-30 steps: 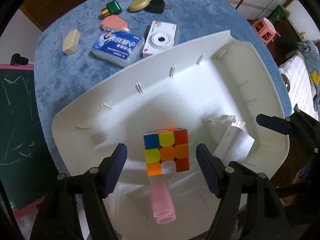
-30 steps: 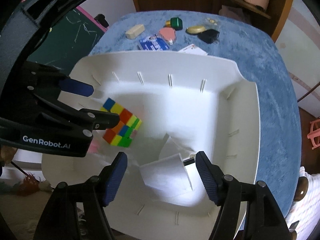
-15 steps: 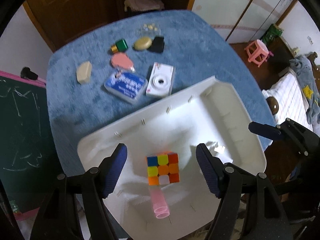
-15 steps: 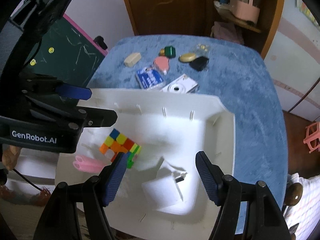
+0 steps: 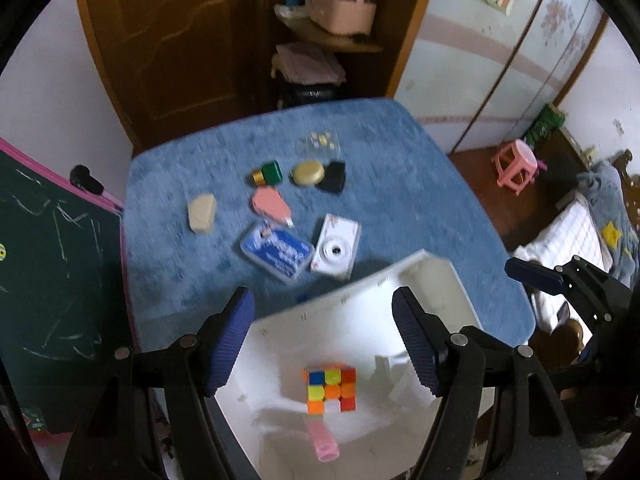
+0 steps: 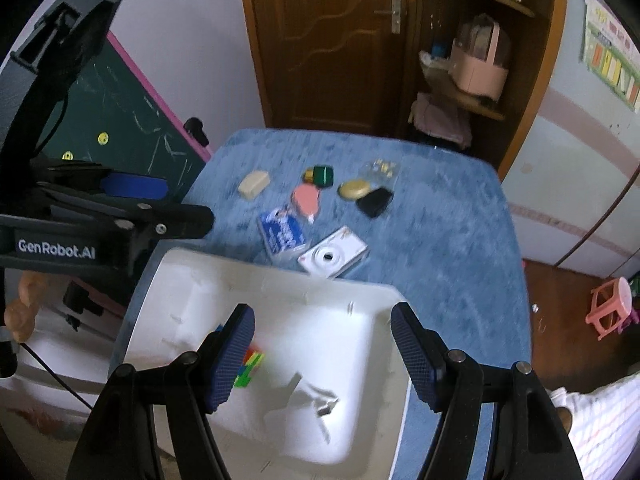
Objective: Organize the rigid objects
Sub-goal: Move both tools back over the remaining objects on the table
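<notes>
Both grippers stand with jaws apart and nothing between them: the left gripper (image 5: 323,340) low in its frame above the white bin (image 5: 436,280), the right gripper (image 6: 322,354) likewise. A colour cube (image 5: 330,387) and a pink tube (image 5: 323,442) lie inside. This looks like the gap between placements; next is reaching to the tabletop (image 5: 400,184), mid-frame, probably for the nearest white camera (image 5: 335,249) or blue pack (image 5: 278,254).
</notes>
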{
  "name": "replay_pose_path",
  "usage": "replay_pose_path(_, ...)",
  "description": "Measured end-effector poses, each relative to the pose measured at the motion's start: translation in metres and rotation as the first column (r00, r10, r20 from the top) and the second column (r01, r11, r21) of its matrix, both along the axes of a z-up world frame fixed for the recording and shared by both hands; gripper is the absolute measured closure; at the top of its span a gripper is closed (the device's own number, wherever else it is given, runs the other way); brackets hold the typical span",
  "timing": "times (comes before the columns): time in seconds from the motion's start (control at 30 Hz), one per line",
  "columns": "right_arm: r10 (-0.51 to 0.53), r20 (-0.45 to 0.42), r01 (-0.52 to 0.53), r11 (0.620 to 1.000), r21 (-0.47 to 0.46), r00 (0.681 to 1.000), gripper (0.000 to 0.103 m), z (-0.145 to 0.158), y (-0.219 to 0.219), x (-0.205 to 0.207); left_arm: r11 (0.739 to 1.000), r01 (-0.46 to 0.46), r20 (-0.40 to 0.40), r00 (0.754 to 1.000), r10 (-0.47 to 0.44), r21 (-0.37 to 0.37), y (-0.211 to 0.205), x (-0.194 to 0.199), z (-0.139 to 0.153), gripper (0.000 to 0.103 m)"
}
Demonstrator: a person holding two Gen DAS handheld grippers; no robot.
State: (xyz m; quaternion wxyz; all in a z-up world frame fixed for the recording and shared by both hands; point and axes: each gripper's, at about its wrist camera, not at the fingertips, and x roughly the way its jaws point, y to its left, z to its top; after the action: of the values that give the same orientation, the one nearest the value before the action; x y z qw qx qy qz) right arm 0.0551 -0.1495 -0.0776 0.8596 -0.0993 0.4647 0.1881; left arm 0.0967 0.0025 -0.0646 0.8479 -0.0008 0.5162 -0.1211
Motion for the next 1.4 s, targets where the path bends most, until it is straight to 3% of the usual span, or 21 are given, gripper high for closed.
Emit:
replay_pose_path(0.33, -0.038, 0.070, 0.038, 0.999, -0.003, 0.997, 0.031, 0.027, -0.017, 0.031, 0.995, -0.104, 0.112, 0.988, 0.103, 0.005, 0.022, 0.026, 0.035, 0.028)
replay_pose_path(0.6, -0.107, 0.041, 0.107, 0.994, -0.001, 0.993, 0.031, 0.023, -0.041, 0.072, 0.979, -0.205, 0.163, 0.966, 0.199, 0.019, 0.047, 0.055, 0.049, 0.028)
replay_pose_path(0.8, -0.147, -0.041, 0.149, 0.988, 0.046, 0.988, 0.031, 0.010, -0.049, 0.112, 0.965, -0.262, 0.137, 0.956, 0.258, 0.010, 0.060, 0.076, 0.041, 0.028)
replay_pose_path(0.97, -0.148, -0.110, 0.158, 0.983, 0.088, 0.983, 0.031, -0.003, -0.047, 0.149, 0.958, -0.285, 0.058, 0.957, 0.284, 0.003, 0.066, 0.103, 0.013, 0.028)
replay_pose_path(1.17, -0.161, -0.191, 0.186, 0.976, 0.117, 0.968, 0.031, -0.023, -0.041, 0.201, 0.948, -0.316, -0.075, 0.945, 0.318, 0.044, 0.076, 0.134, -0.048, 0.028)
replay_pose_path(1.4, -0.144, -0.333, 0.186, 0.978, 0.098, 0.932, 0.031, -0.079, -0.027, 0.262, 0.928, -0.363, -0.223, 0.901, 0.372, 0.081, 0.094, 0.164, -0.114, 0.028)
